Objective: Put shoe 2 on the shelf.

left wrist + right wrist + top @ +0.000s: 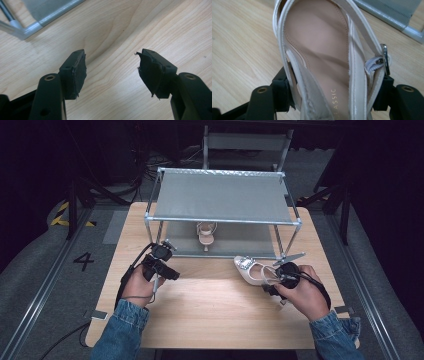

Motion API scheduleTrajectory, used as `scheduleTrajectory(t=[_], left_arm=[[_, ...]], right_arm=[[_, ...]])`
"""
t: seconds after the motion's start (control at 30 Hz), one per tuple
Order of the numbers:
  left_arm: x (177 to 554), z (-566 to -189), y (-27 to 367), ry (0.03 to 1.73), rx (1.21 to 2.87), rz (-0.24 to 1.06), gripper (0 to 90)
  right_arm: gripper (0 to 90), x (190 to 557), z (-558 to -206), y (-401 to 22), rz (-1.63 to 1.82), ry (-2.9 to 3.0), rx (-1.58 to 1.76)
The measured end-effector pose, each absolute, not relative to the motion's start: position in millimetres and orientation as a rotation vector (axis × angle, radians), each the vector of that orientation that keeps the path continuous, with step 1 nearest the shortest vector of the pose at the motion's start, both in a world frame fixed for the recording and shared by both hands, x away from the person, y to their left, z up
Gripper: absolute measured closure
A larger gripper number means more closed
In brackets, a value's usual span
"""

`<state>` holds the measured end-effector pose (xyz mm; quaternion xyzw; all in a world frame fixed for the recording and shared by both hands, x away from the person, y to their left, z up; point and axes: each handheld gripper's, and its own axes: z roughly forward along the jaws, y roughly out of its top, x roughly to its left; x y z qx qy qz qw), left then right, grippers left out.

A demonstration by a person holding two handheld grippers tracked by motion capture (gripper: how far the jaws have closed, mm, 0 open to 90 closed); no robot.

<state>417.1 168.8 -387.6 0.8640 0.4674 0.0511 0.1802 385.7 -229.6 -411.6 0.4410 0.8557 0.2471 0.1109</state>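
Note:
A pale cream high-heeled shoe (250,269) with a jewelled toe and an ankle strap lies on the wooden table (210,310), in front of the rack. My right gripper (278,279) is shut on its heel end. In the right gripper view both jaws press the sides of the shoe (319,50), and the strap buckle (385,58) sits by the right jaw. The matching shoe (206,235) stands on the lower shelf of the metal rack (220,197). My left gripper (169,271) hovers over the table left of centre, and it (111,71) is open with bare wood between its pads.
The rack has two grey fabric shelves on a silver tube frame; its front left foot (26,32) is close to my left gripper, and its lower rail (387,16) lies just beyond the held shoe. A chair (247,142) stands behind the table.

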Motion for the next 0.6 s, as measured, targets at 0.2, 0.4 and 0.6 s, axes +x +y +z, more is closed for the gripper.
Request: scheduleTrajectory(t=[0.2, 0.4, 0.6], left_arm=[[416.9, -386.2, 178.8, 1.299, 2.438, 0.144, 36.5], [415.5, -384.6, 190.7, 1.305, 2.416, 0.139, 36.4], [419.3, -385.8, 198.2, 1.318, 2.417, 0.143, 36.4]], right_arm=[[34.4, 402.0, -405.2, -218.6, 0.709, 2.463, 1.332], [34.4, 420.9, -403.6, -204.8, 0.682, 2.418, 1.386], [34.3, 438.4, -404.6, -189.0, 0.674, 2.393, 1.421]])
